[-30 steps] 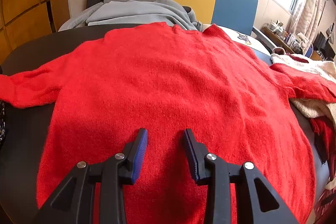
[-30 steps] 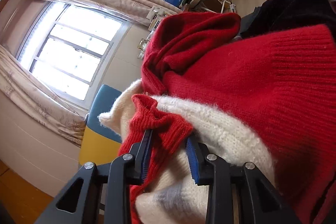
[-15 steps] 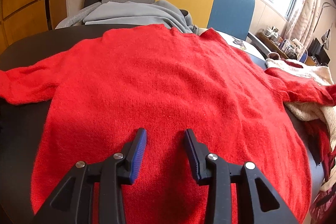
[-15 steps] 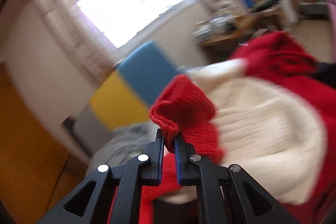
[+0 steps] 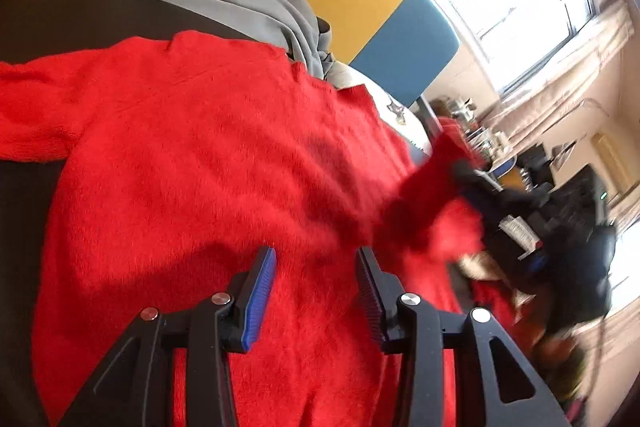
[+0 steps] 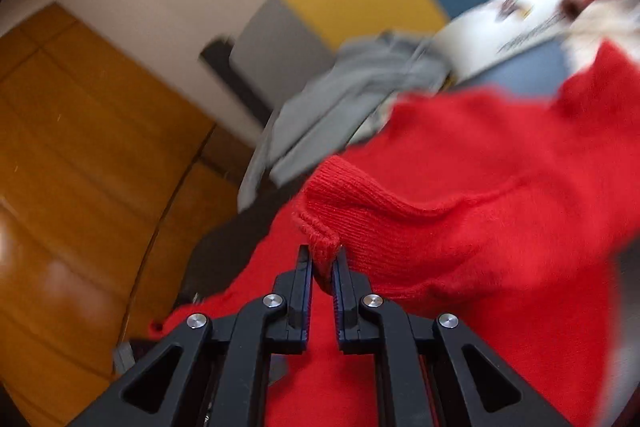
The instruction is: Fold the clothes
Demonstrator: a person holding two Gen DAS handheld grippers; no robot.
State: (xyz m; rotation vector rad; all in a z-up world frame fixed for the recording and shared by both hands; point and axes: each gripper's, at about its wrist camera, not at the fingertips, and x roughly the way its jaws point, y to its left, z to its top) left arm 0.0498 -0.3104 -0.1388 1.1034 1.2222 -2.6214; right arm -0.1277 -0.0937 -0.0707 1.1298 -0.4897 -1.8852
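Right claw (image 6: 323,269) pinches the ribbed sleeve cuff (image 6: 320,243), lifted over the red sweater (image 5: 208,163) spread flat across the dark bench (image 5: 80,15); left claw (image 5: 316,271) gapes empty above its hem-side body.

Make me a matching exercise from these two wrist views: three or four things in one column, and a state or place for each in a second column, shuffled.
Column one:
1. left gripper
2. right gripper
3. red sweater
4. grey garment

Column two:
A. bunched at the far edge of the table, in front of the colour-block chair
B. spread out flat across the dark table
C. fingers apart, holding nothing
D. clamped on a ribbed red cuff

Pairs: 1-C, 2-D, 3-B, 4-A
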